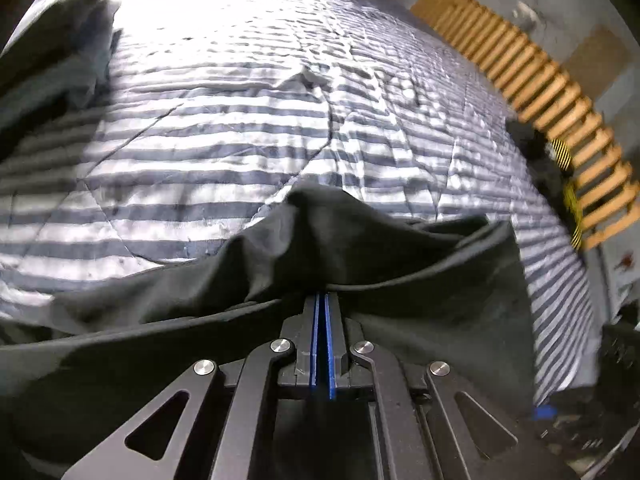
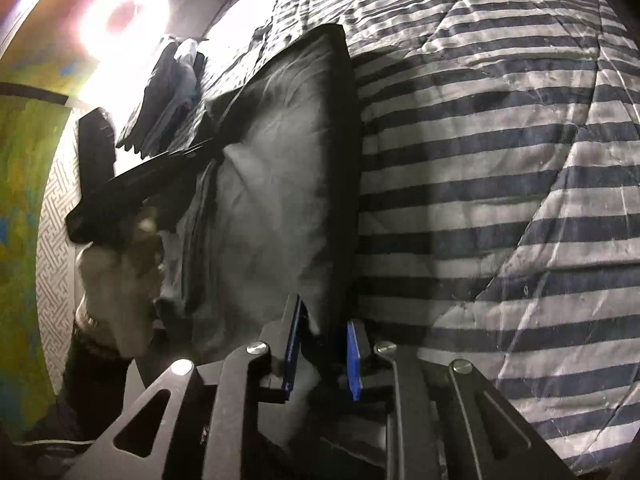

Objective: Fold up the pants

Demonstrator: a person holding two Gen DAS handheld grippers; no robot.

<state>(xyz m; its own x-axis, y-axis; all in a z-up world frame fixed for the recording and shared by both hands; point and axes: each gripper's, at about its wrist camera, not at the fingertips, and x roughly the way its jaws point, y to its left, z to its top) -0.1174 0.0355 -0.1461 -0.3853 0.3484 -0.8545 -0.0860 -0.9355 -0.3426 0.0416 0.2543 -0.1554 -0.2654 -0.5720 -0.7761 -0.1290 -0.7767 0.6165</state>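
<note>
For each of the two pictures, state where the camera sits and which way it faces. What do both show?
Left wrist: sits on the left gripper, looking forward along its shut fingers at the dark pants they pinch.
Right wrist: sits on the right gripper, with pants cloth between its fingers; the left gripper and hand show too.
Shared: pants, striped quilt.

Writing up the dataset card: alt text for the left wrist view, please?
The left hand-held gripper, shut, pinches a fold of the black pants, which drape across the lower frame. Beyond lies a blue-and-white striped quilt, with a slatted wooden rail at upper right.
</note>
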